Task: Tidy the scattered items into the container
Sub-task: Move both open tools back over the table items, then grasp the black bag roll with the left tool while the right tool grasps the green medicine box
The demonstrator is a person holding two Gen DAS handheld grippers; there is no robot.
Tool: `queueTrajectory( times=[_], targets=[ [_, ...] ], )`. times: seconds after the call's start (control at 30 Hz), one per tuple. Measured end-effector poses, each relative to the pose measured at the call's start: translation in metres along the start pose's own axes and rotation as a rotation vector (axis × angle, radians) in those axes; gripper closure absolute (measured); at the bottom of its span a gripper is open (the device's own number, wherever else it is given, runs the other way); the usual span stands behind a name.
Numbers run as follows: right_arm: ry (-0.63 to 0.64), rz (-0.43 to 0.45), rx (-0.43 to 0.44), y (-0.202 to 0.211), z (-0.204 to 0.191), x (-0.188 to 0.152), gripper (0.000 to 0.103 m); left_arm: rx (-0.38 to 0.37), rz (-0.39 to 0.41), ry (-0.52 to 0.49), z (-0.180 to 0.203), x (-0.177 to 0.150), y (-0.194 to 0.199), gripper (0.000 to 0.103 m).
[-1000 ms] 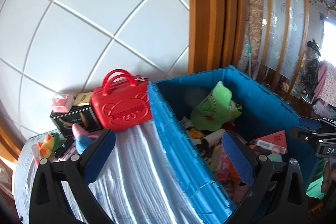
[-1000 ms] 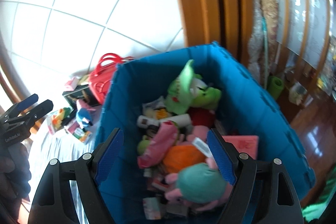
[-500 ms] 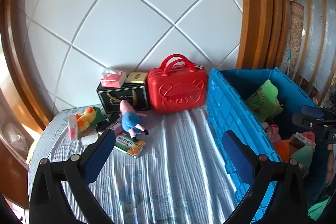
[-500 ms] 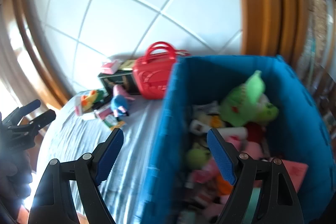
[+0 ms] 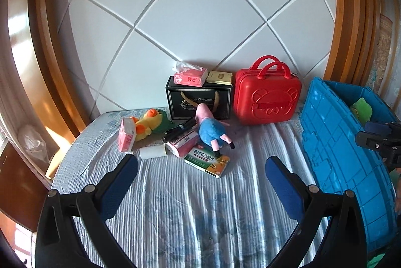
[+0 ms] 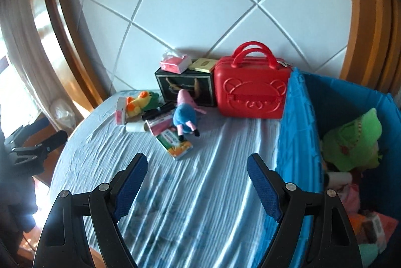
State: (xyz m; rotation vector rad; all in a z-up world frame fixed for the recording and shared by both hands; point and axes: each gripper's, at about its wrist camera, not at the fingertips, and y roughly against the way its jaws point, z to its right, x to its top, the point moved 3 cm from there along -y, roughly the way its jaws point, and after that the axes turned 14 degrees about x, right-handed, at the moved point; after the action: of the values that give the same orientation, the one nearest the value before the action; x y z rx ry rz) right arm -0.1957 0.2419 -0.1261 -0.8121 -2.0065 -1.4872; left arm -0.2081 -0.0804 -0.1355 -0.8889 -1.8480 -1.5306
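Observation:
A blue crate (image 5: 335, 150) (image 6: 295, 122) stands at the right, holding a green plush (image 6: 351, 140) and other toys. Loose items lie in a pile on the striped cloth: a pink pig plush in blue (image 5: 210, 127) (image 6: 184, 115), a green and orange box (image 5: 206, 161) (image 6: 175, 142), a yellow duck plush (image 5: 147, 123), pink packets (image 5: 126, 135), a white roll (image 5: 153, 152) and a black tube (image 5: 179, 130). My left gripper (image 5: 200, 176) hangs open and empty short of the pile. Also open and empty, my right gripper (image 6: 196, 172) hovers over the cloth beside the crate.
A red case with handles (image 5: 268, 97) (image 6: 250, 92) and a black box (image 5: 198, 99) topped by a pink tissue pack (image 5: 190, 76) stand against the white panelled wall. Wooden frames flank the wall. The cloth's left edge curves down.
Both grippers swung left, away from the crate's inside toward the cloth and the pile. The crate slid to the right edge of both views. Both stayed open and empty.

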Motion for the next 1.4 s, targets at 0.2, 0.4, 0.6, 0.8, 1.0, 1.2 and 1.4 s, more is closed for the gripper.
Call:
queueTrajectory(
  times=[0.2,0.4,0.6,0.8,1.0,1.2,1.4],
  targets=[
    [0.015,-0.043,0.018,-0.070,-0.018,0.004,0.021,-0.027,0.004,-0.042,-0.033,-0.005,-0.051,0.000],
    [0.074,-0.107,0.045,-0.152,-0.032,-0.004,0.021,-0.066,-0.013,-0.119,-0.042,-0.012,-0.110,0.000],
    [0.101,-0.173,0.094,-0.219,-0.035,-0.018,0.021,-0.106,-0.026,-0.165,-0.038,-0.020,-0.167,0.000],
    [0.152,-0.211,0.146,-0.286,-0.027,-0.027,0.021,-0.160,-0.008,-0.182,-0.033,-0.026,-0.221,0.000],
    [0.148,-0.232,0.172,-0.349,0.003,-0.034,0.021,-0.209,0.011,-0.225,-0.021,-0.023,-0.286,0.000],
    [0.162,-0.266,0.172,-0.401,0.030,-0.044,0.021,-0.211,0.013,-0.256,-0.009,-0.011,-0.357,0.000],
    [0.193,-0.301,0.163,-0.441,0.049,-0.051,0.021,-0.215,-0.025,-0.319,0.013,0.000,-0.425,0.000]
  ],
)
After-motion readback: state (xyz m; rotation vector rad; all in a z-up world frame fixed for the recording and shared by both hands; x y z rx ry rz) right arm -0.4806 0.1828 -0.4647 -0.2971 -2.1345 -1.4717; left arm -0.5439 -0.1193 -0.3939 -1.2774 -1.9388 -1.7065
